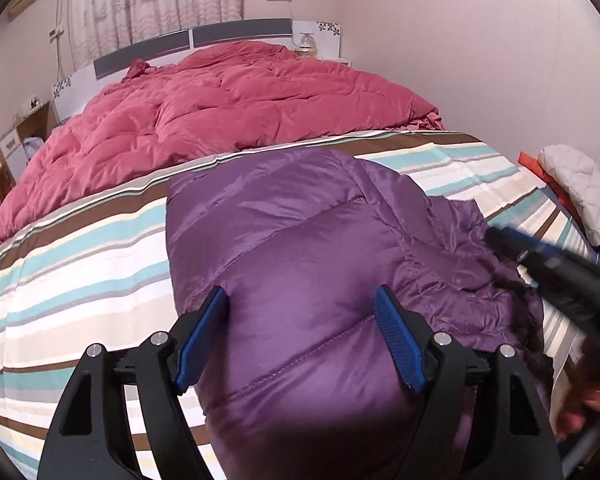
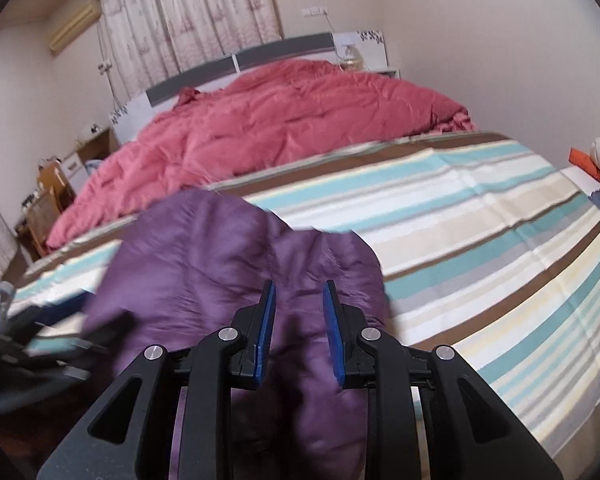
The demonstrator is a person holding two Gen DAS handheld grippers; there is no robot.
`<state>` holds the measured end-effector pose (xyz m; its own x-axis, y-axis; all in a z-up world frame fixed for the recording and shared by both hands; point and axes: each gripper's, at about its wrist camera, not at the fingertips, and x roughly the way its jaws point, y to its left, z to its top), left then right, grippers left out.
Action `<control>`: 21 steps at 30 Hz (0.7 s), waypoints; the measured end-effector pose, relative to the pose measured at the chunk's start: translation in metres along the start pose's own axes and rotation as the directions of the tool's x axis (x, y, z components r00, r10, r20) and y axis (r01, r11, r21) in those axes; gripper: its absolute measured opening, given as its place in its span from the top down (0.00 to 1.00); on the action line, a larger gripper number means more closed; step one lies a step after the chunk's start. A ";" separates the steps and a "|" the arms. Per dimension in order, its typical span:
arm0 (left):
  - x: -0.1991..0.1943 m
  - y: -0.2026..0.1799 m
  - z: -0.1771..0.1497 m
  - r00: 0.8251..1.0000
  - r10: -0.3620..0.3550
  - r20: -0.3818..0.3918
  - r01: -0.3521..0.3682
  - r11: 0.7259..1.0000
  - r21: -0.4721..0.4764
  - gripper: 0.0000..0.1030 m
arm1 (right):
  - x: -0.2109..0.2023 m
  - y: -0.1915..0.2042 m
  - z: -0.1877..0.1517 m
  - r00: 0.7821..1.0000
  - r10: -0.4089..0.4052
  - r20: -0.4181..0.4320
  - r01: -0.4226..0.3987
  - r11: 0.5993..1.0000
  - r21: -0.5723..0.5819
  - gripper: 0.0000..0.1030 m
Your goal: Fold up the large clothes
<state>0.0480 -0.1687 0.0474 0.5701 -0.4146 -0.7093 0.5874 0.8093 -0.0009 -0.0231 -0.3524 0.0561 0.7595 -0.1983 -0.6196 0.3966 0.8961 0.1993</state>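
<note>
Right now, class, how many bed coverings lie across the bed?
2. A red quilt is bunched at the headboard end; a striped sheet covers the near end, under the purple jacket. More may be hidden underneath.

Both wrist views low, close, facing the headboard (image 1: pixel 192 40).

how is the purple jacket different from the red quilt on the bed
The purple jacket is shiny and smooth, stitched in wide bands; the red quilt looks duller and rumpled. The jacket is far smaller and lies on the striped sheet near the cameras; the quilt spreads over the far half by the headboard. Both are puffy, padded fabric.
</note>
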 end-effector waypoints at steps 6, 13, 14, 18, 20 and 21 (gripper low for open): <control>0.000 0.000 0.012 0.999 0.012 -0.036 -0.013 0.999 -0.034 0.26 | 0.019 0.034 0.026 0.999 0.016 -0.039 -0.017 0.999 -0.034 0.77; 0.033 0.009 0.036 0.990 0.130 -0.057 -0.135 0.988 -0.082 0.18 | 0.090 0.018 0.012 0.990 -0.048 -0.130 0.044 0.998 -0.034 0.77; 0.044 0.008 0.035 0.990 0.121 -0.076 -0.128 0.988 -0.086 0.18 | 0.094 0.013 0.009 0.991 -0.047 -0.123 0.044 0.999 -0.027 0.77; 0.067 0.001 0.029 0.987 0.139 -0.075 -0.146 0.985 -0.096 0.14 | 0.107 0.004 0.005 0.993 -0.051 -0.107 0.050 0.999 -0.015 0.77; 0.076 0.002 0.025 0.988 0.137 -0.072 -0.145 0.982 -0.123 0.14 | 0.116 -0.003 0.004 0.993 -0.040 -0.108 0.041 0.999 0.004 0.77; 0.079 0.003 0.024 0.989 0.133 -0.070 -0.141 0.981 -0.131 0.13 | 0.119 -0.006 0.003 0.994 -0.033 -0.108 0.035 0.999 0.016 0.77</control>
<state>0.1085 -0.2091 0.0079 0.6017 -0.2733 -0.7505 0.4210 0.9071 0.0072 0.0668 -0.3821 -0.0171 0.6858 -0.1835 -0.7042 0.4311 0.8821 0.1900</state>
